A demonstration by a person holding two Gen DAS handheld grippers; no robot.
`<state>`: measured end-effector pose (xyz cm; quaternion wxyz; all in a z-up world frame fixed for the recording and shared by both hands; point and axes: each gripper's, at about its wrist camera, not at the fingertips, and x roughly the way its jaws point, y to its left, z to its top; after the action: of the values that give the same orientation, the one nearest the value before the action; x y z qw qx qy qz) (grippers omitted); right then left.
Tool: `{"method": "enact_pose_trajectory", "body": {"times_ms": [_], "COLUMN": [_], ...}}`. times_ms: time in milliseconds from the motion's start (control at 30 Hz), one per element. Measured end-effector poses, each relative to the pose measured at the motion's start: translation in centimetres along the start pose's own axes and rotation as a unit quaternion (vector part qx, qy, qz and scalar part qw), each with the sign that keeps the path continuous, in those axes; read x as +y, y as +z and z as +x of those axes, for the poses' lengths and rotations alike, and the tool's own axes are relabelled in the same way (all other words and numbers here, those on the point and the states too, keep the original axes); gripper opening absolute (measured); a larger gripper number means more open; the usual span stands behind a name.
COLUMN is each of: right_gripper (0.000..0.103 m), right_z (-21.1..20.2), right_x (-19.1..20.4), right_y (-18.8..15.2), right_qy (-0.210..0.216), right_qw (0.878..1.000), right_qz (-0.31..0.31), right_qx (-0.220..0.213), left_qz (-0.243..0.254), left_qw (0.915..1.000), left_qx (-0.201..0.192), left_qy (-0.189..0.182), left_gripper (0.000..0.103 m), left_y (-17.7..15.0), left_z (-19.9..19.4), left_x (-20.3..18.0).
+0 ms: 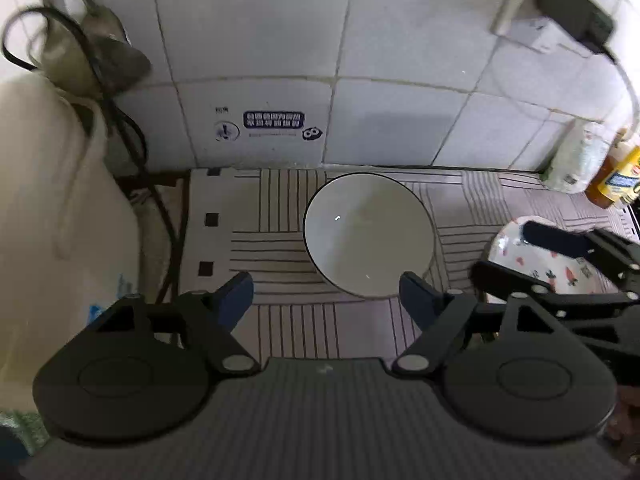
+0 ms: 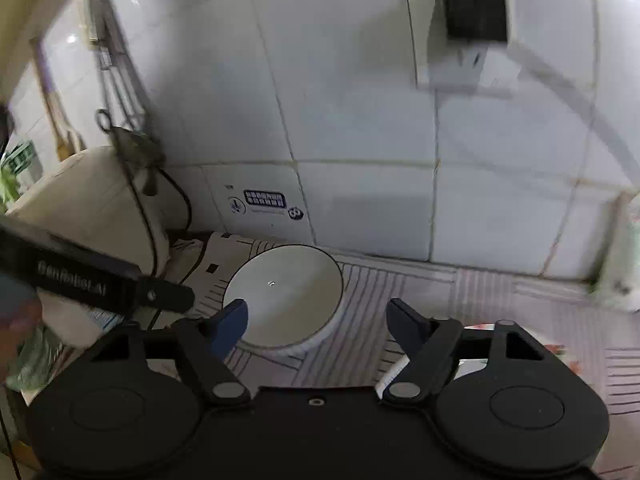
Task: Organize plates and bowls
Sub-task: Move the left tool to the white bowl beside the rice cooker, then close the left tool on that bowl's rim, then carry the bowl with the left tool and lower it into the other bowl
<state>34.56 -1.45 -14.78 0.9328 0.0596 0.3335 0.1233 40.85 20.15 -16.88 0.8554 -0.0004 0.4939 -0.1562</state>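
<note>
Far left: one pale bag (image 1: pixel 60 208), slumped against the tiled wall, with a black cable trailing down beside it

Next along, on the desk: one striped mat (image 1: pixel 280 248), carrying both dishes

Left claw (image 1: pixel 324 286) hung above the mat's near part, jaws well apart, nothing between the pads, gripping nothing

Just ahead of it, a little right of its centre line: one white bowl (image 1: pixel 368 236), upright, empty, dark-rimmed, sitting close to the wall. Round, so no long axis to line up with; any approach angle would probably serve. Near rim lay just beyond the claw's right fingertip; whether touching, could not tell

Further right: one patterned plate (image 1: pixel 560 276), on the same mat, apart from the bowl. Right claw (image 1: pixel 508 252) reached in over its left part, jaws also apart, one finger above the plate and one at its near edge, clamped on nothing as far as could be seen. From the right wrist view, right claw (image 2: pixel 316 307) looked likewise wide, bowl (image 2: pixel 284 292) ahead and to its left, plate (image 2: pixel 556 350) mostly hidden under its right side, left claw (image 2: pixel 172 296) entering from the left

Far right, against the wall: a white packet and at least one amber bottle (image 1: pixel 616 176)

Judged nearer to the bowl: the left hand. Nearer to the plate: the right. Likely next: each claw closing on its own dish's rim
</note>
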Motion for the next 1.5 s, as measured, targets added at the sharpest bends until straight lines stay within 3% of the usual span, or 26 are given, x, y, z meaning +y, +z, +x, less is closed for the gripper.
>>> {"method": "enact_pose_trajectory", "body": {"times_ms": [133,333,400,500,600,933,1167,1500], "right_gripper": [0.069,0.052,0.038,0.028,0.026,0.017,0.015,0.015], "right_z": [4.3,7.7,8.6,9.2,9.6,10.1,7.1,1.3], "right_x": [0.0,-0.8,-0.7,-0.7,-0.4,0.3,0.9,1.8], "right_y": [0.0,-0.7,-0.9,-1.0,-0.7,-0.7,-1.2,-1.5], "right_qy": [-0.025,-0.033,-0.031,-0.018,-0.019,-0.044,-0.032,-0.017], "right_qw": [0.999,0.998,0.997,0.997,0.996,0.992,0.991,0.991], "right_qz": [0.005,0.027,0.021,0.028,0.028,0.061,0.084,0.104], "right_qx": [0.029,0.052,0.061,0.070,0.080,0.096,0.097,0.088], "left_qz": [-0.023,-0.046,-0.047,-0.054,-0.059,-0.047,-0.049,-0.039], "left_qw": [0.9997,0.9987,0.9984,0.9970,0.9958,0.9974,0.9980,0.9974], "left_qx": [0.005,0.019,0.024,0.029,0.024,0.031,0.024,0.059], "left_qy": [-0.003,-0.013,-0.018,-0.048,-0.066,-0.045,-0.031,-0.016], "left_gripper": [0.074,0.057,0.045,0.031,0.018,0.017,0.017,0.017], "left_y": [0.0,-0.5,-0.7,-0.8,-0.8,-1.7,-3.4,-4.4], "left_z": [3.4,7.0,7.5,8.2,8.4,7.6,3.7,-1.9], "left_x": [1.0,2.2,2.5,2.9,2.9,1.5,0.1,-2.9]}}
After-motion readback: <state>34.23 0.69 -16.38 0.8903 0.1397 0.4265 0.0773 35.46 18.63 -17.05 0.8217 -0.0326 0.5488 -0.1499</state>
